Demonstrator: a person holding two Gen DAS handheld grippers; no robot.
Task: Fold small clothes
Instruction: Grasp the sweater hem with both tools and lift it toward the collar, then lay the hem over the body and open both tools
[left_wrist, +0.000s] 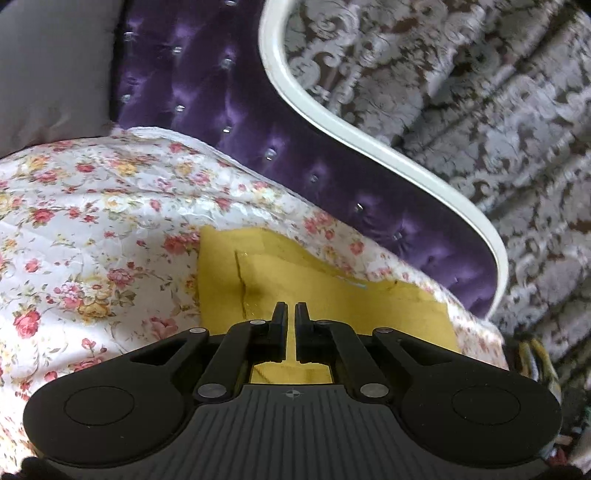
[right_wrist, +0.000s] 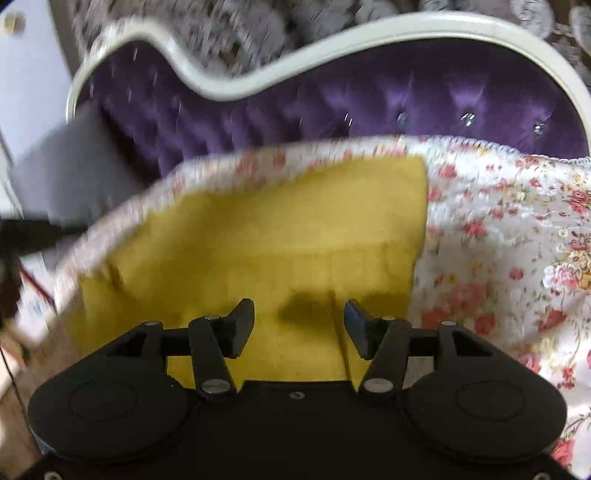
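**Left gripper over the yellow garment**

We see our left gripper (left_wrist: 290, 312) above the yellow garment (left_wrist: 332, 291), its fingers (left_wrist: 279, 317) nearly together with a thin gap. The garment lies on the floral bedspread (left_wrist: 92, 229), near the purple tufted headboard (left_wrist: 207, 85) beyond it.

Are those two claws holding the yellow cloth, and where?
Left claw is nearly shut above the yellow cloth; any pinch cannot be told. Right claw is open, holding nothing.
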